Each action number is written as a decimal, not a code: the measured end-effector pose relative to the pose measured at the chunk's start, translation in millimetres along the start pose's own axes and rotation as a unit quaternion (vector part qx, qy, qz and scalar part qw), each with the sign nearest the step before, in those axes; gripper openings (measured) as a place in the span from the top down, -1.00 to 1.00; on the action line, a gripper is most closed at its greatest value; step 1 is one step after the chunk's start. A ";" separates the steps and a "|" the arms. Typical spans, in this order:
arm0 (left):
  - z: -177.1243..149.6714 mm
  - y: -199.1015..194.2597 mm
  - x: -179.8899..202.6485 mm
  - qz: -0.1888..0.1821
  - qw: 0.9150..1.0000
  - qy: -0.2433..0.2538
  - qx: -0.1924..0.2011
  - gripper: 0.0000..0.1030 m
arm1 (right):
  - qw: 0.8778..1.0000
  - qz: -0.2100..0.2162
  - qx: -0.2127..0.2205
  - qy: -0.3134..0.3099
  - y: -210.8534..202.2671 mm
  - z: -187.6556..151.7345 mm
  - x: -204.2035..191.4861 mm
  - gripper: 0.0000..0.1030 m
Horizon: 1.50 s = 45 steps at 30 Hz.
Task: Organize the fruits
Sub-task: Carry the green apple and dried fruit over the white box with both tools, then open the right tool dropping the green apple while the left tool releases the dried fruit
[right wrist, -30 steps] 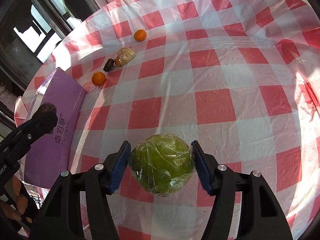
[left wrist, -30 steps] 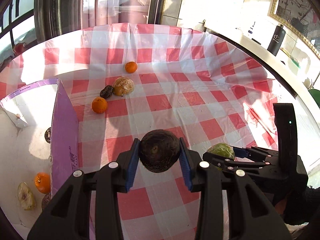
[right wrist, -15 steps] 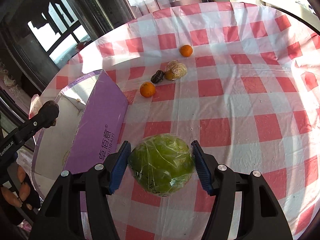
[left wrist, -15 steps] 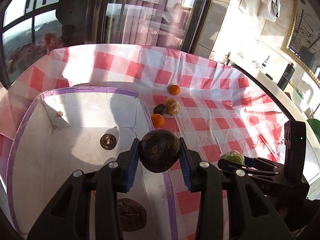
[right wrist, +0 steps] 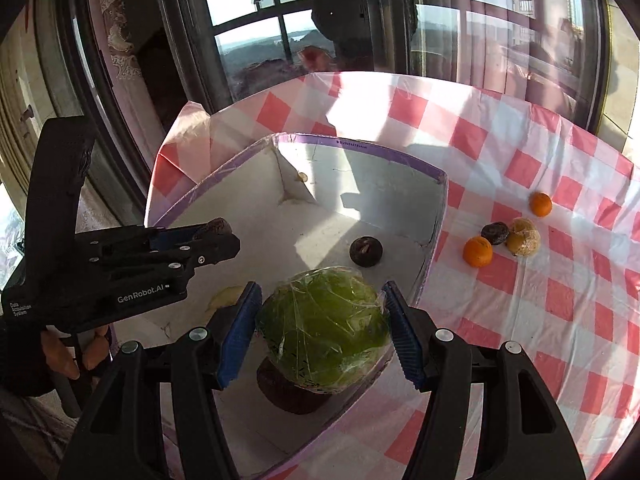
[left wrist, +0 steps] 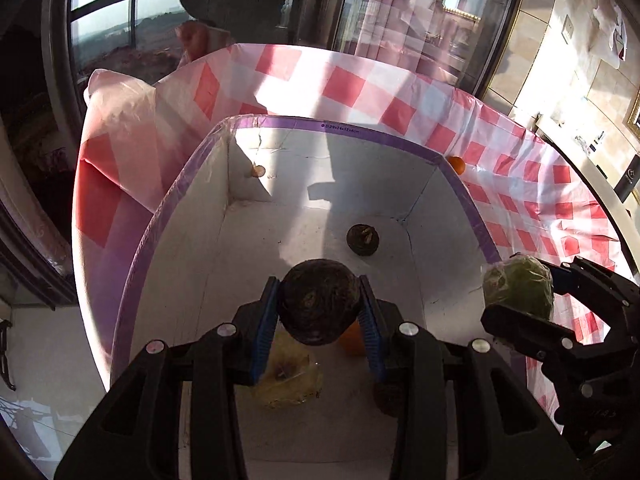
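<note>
My left gripper (left wrist: 320, 320) is shut on a dark round fruit (left wrist: 318, 306) and holds it above the white inside of a purple-rimmed box (left wrist: 280, 122). My right gripper (right wrist: 322, 334) is shut on a green plastic-wrapped fruit (right wrist: 324, 326) over the box's near right side (right wrist: 438, 220); it also shows in the left wrist view (left wrist: 518, 286). Inside the box lie a dark fruit (left wrist: 363, 239), a pale wrapped fruit (left wrist: 286, 376) and an orange fruit (left wrist: 352, 340). The left gripper shows at the left of the right wrist view (right wrist: 216, 240).
On the red-and-white checked cloth (right wrist: 540, 300) right of the box lie two oranges (right wrist: 477, 251) (right wrist: 540, 204), a dark fruit (right wrist: 495, 233) and a wrapped pale fruit (right wrist: 523, 237). Windows stand behind the table's far edge.
Both grippers have swung left from over the open cloth to over the box, each still holding its fruit.
</note>
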<state>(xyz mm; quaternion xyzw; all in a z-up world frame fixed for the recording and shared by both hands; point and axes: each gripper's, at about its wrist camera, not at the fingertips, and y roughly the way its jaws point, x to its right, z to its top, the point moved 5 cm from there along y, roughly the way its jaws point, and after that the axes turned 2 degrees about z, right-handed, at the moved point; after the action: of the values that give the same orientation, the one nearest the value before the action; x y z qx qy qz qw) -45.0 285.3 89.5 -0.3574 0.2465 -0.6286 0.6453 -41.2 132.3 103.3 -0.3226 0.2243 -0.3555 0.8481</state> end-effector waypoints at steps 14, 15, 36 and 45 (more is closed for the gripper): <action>-12.6 19.5 -32.2 0.025 0.999 -0.003 -0.029 0.22 | 0.985 -0.021 -0.127 -0.118 77.0 -35.8 -43.6 -0.18; -12.2 20.4 -32.9 0.024 0.999 -0.007 -0.029 0.22 | 0.984 -0.019 -0.126 -0.123 76.4 -36.6 -45.1 -0.18; -20.8 16.3 -25.9 -0.001 1.000 -0.004 -0.028 -0.12 | 0.987 -0.021 -0.107 -0.115 71.7 -36.4 -43.9 -0.28; -21.4 18.0 -24.8 0.008 0.999 0.003 -0.034 -0.18 | 0.989 0.003 -0.088 -0.118 67.9 -36.7 -45.3 -0.38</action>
<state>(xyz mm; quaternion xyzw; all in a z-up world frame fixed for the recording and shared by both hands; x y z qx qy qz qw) -52.3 305.8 59.1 -0.3756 0.2724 -0.6157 0.6369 -61.7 188.6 36.8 -0.4348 0.1541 -0.2912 0.8381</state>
